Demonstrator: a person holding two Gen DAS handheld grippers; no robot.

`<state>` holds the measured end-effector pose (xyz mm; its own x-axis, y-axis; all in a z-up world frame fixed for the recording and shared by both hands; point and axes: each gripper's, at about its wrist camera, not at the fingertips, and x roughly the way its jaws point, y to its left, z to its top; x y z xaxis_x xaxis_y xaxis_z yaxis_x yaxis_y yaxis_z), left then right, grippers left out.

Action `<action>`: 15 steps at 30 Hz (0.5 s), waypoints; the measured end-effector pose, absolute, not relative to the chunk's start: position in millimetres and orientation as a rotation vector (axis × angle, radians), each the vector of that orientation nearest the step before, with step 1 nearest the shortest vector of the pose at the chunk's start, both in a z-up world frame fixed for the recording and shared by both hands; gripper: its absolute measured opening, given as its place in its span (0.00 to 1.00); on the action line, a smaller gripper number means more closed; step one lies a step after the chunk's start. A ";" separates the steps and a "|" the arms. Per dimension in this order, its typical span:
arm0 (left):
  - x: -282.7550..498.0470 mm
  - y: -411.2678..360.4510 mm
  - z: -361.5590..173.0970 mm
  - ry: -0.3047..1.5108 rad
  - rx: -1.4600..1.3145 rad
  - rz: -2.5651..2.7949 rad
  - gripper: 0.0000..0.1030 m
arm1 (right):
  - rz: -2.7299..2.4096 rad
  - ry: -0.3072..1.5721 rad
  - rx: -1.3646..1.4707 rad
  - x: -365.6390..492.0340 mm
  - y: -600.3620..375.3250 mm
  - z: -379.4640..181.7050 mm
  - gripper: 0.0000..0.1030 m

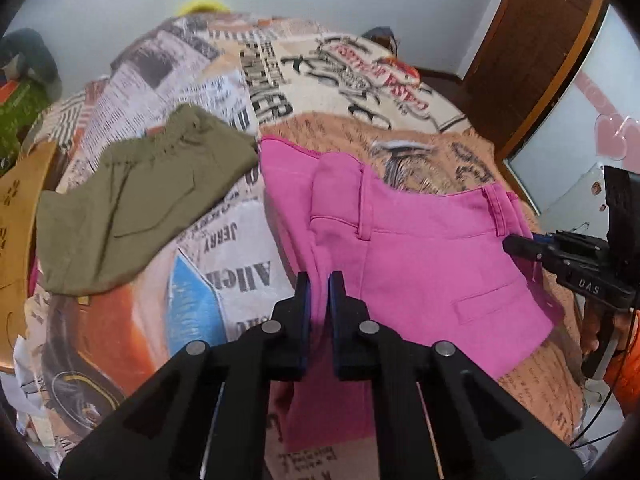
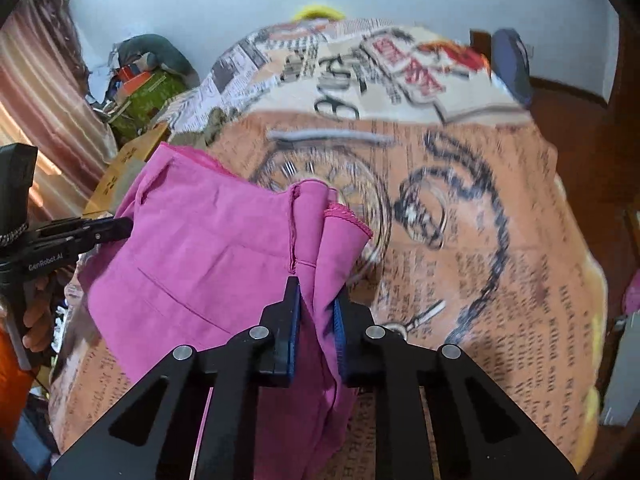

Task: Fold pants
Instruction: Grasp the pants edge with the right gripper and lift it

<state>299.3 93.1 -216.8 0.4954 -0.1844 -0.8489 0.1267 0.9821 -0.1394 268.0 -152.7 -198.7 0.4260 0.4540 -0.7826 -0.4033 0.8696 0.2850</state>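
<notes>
1. Pink pants (image 1: 420,248) are seen on a bed covered by a newspaper-print bedspread (image 1: 224,264), waistband end toward the far side, partly lifted off the cover at both near corners.
2. Olive-green garment (image 1: 136,204) is laid on the bedspread just left of the pink pants; its right edge is close to the pink fabric, contact cannot be told.
3. A cardboard box (image 1: 16,216) is seen at the left bed edge, beside a green patterned item (image 2: 148,100) and general clutter near a curtain (image 2: 36,92).
4. A yellow object (image 2: 318,12) is partly visible behind the far end of the bed; a dark blue item (image 2: 514,60) sits at the far right corner. A wooden door (image 1: 532,52) is seen at right.
5. Nothing is lying on top of the pink pants.
6. Left gripper (image 1: 319,280): fingers drawn nearly together, a thin fold of pink fabric pinched between the blue pads at the pants' left side.
7. Right gripper (image 2: 318,292): fingers narrowed on a bunched fold of pink fabric near a hemmed edge; the cloth is gathered and hangs between the pads.
8. A hand (image 2: 36,320) and orange sleeve are seen on the left gripper's handle in the right wrist view.
</notes>
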 end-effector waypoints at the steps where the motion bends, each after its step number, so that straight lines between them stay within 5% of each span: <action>1: 295.7 93.9 -211.0 1.022 -0.059 -0.185 0.07 | 0.536 0.985 0.053 269.2 -151.5 -192.7 0.12; 15: 260.1 126.5 -135.7 0.825 0.000 -0.114 0.01 | 0.594 0.835 -0.037 268.1 -97.8 -121.3 0.10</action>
<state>260.1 126.5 -135.7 0.6730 -0.1011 -0.7327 0.1008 0.9939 -0.0445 268.1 -97.8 -121.3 0.5196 0.4806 -0.7064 -0.5091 0.8381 0.1958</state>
